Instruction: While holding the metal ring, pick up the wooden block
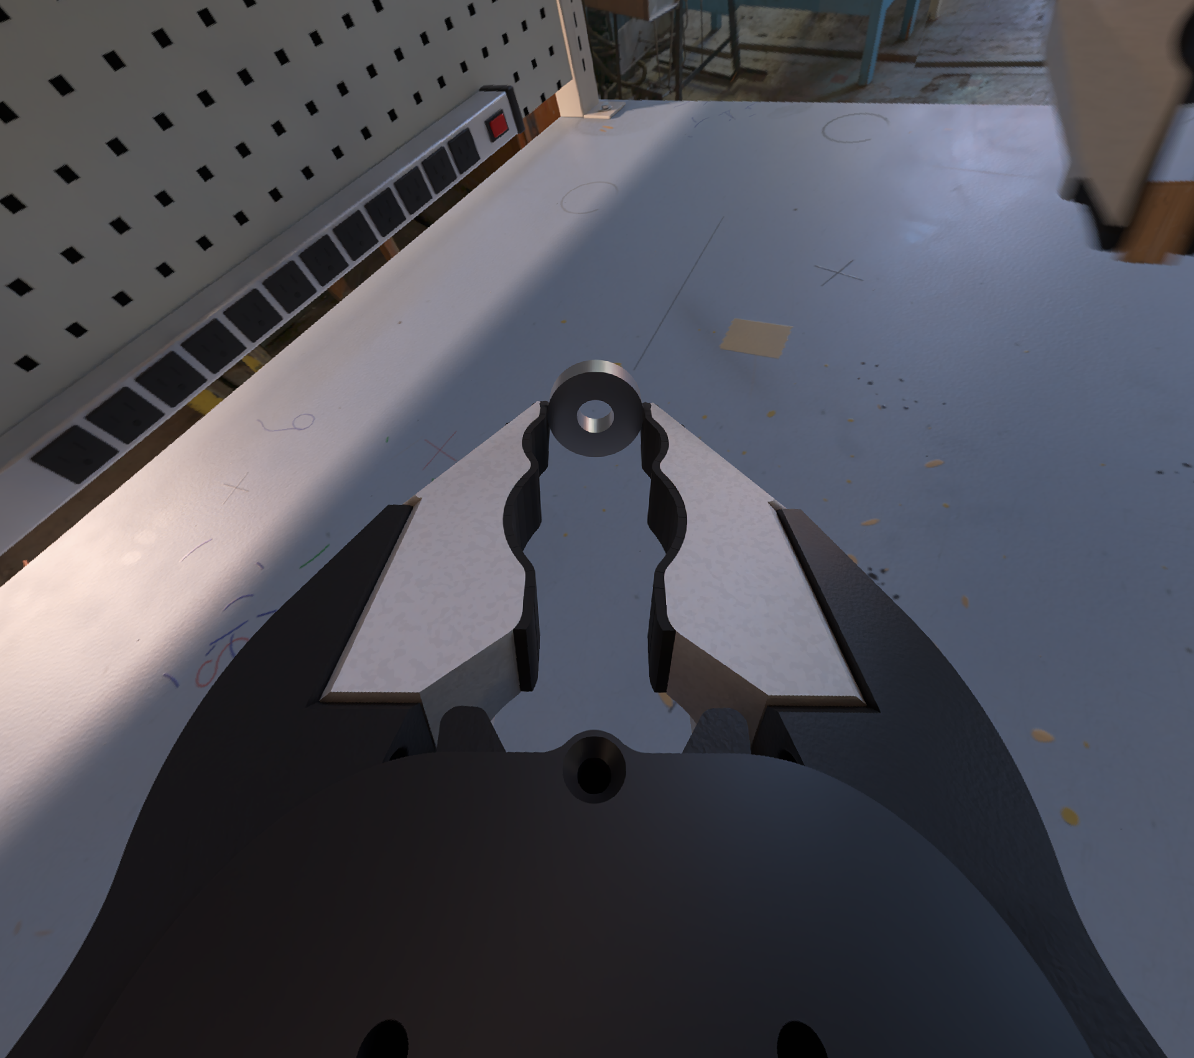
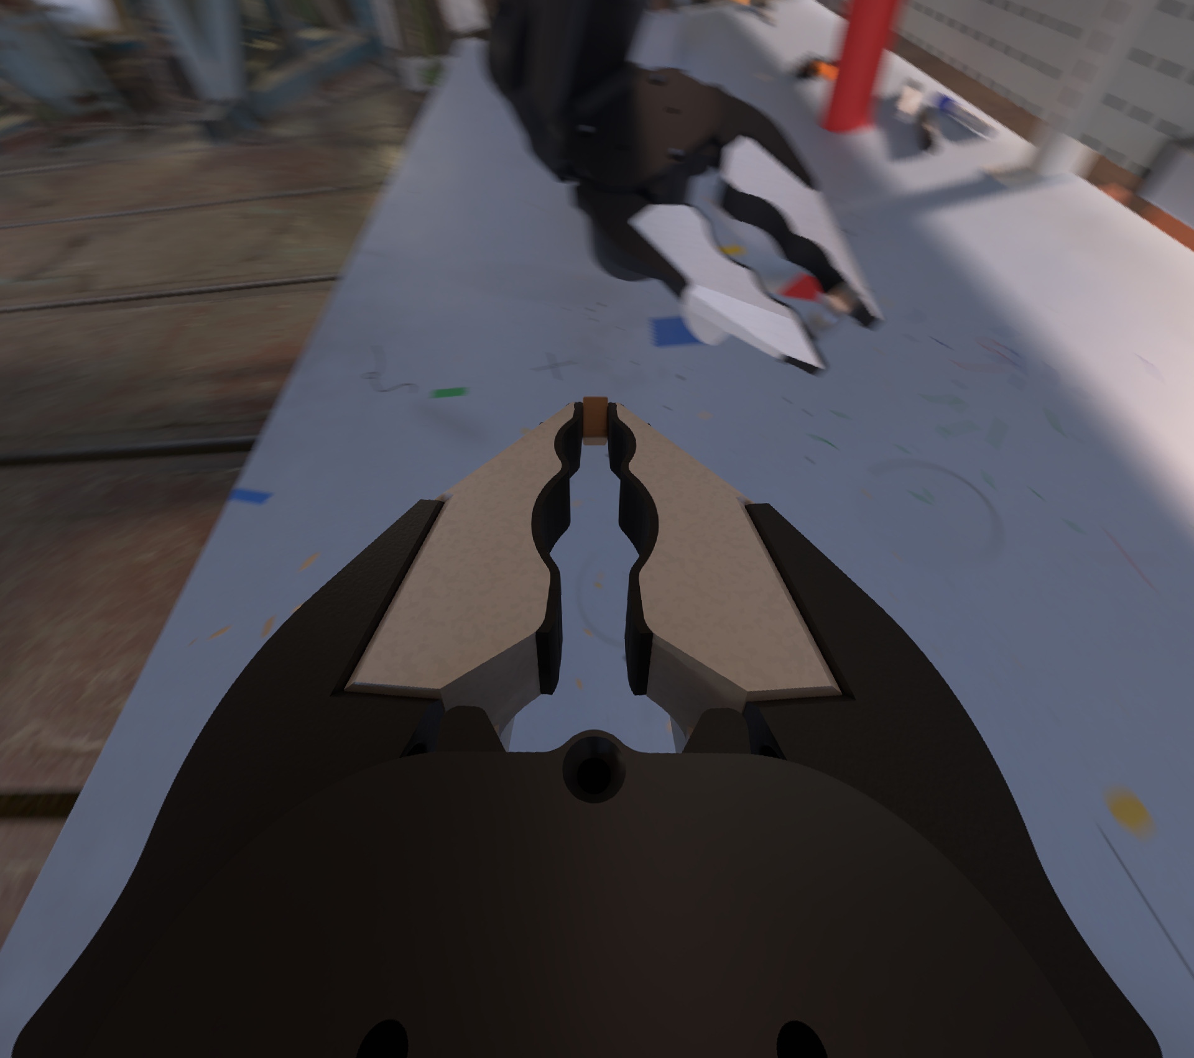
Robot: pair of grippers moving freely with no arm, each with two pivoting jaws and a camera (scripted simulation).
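Observation:
My left gripper [image 1: 594, 413] is shut on the metal ring [image 1: 594, 418], a thick grey washer held upright between the fingertips, above the grey table [image 1: 840, 510]. My right gripper [image 2: 594, 410] is shut on the small wooden block [image 2: 594, 418] at its fingertips, over the table. In the left wrist view the right gripper [image 1: 1118, 232] points down at the top right edge, with part of the brown block [image 1: 1160, 223] showing. In the right wrist view the left gripper [image 2: 837, 339] is ahead and blurred, and the ring is hard to make out there.
A pegboard [image 1: 258, 58] and a power strip [image 1: 291, 278] line the table's back. A red bottle with a blue cap [image 2: 866, 19] stands beyond the left gripper, with small items near it. The table's edge [image 2: 362, 284] drops to the floor on the left. Tape patches [image 1: 756, 338] lie flat.

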